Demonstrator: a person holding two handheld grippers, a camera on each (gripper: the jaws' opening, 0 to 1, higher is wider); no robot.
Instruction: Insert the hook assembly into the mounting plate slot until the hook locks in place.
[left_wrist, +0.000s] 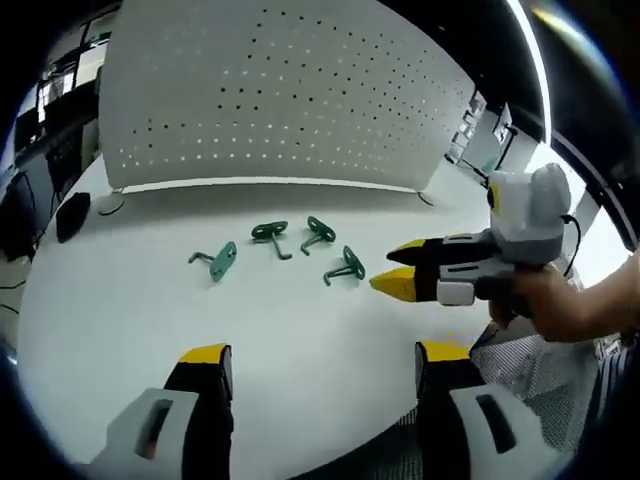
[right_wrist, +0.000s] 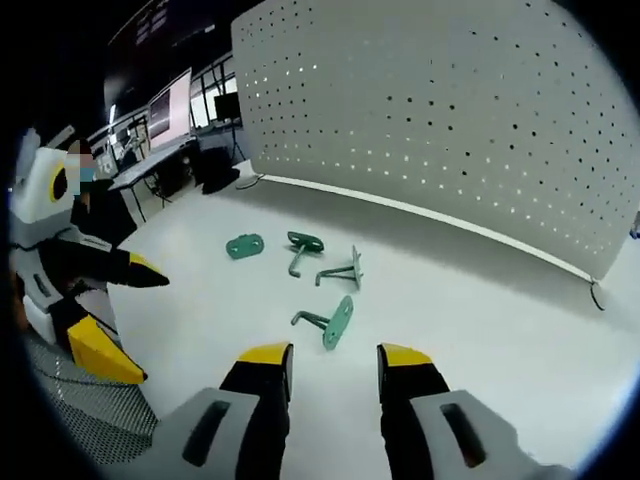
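In the left gripper view, the left gripper rises from six o'clock with its yellow-tipped jaws spread wide and nothing between them. Beyond it, on the white table, four green hooks lie in a loose row: the left hook at about eleven o'clock from the jaws, the second hook and third hook near twelve, the nearest hook at one. The right gripper comes in from three o'clock, held by a hand, jaws parted, tips just beside the nearest hook, not touching. Farthest stands the perforated white panel.

In the right gripper view, the right gripper is released and empty, a hook just past its tips at twelve o'clock. No writing is legible.
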